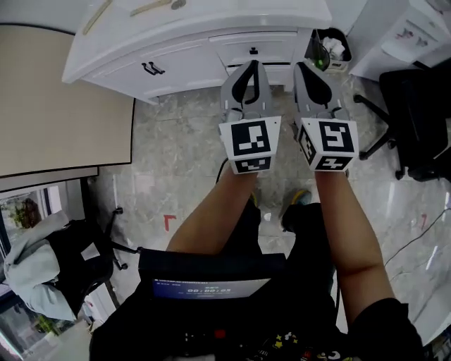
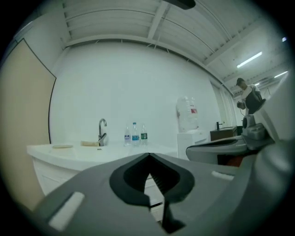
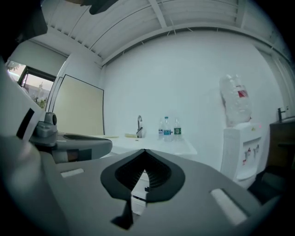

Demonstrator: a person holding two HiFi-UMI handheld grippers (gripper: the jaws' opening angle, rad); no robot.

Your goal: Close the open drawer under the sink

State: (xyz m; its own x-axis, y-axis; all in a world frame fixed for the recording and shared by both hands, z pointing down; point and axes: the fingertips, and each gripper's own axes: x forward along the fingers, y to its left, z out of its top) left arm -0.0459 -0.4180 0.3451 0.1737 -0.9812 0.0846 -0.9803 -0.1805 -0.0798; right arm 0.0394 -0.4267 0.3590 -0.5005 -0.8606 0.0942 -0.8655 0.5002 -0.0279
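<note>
Two grippers side by side above the floor, left gripper (image 1: 251, 67) and right gripper (image 1: 304, 69), jaws of both pressed together on nothing, one black-knobbed drawer (image 1: 257, 51) in the white cabinet (image 1: 176, 67) just beyond their tips, one tap (image 2: 102, 131), three water bottles (image 2: 135, 134) on the countertop.

Head view, top edge: a pale wooden stick (image 1: 97, 15) and a wooden spoon (image 1: 156, 6) lie apart on the white counter (image 1: 232, 17). Upper right: a black waste bin (image 1: 330, 49) holding white crumpled material. Right edge: a black office chair (image 1: 416, 120). Left: a flat beige panel (image 1: 56, 99). A red mark (image 1: 169, 223) sits on the grey marbled floor (image 1: 183, 155).

Left gripper view, centre: three clear plastic water bottles (image 2: 135, 134) stand upright on the counter. Right gripper view, right: a white water dispenser (image 3: 240, 154) with an inverted jug.
</note>
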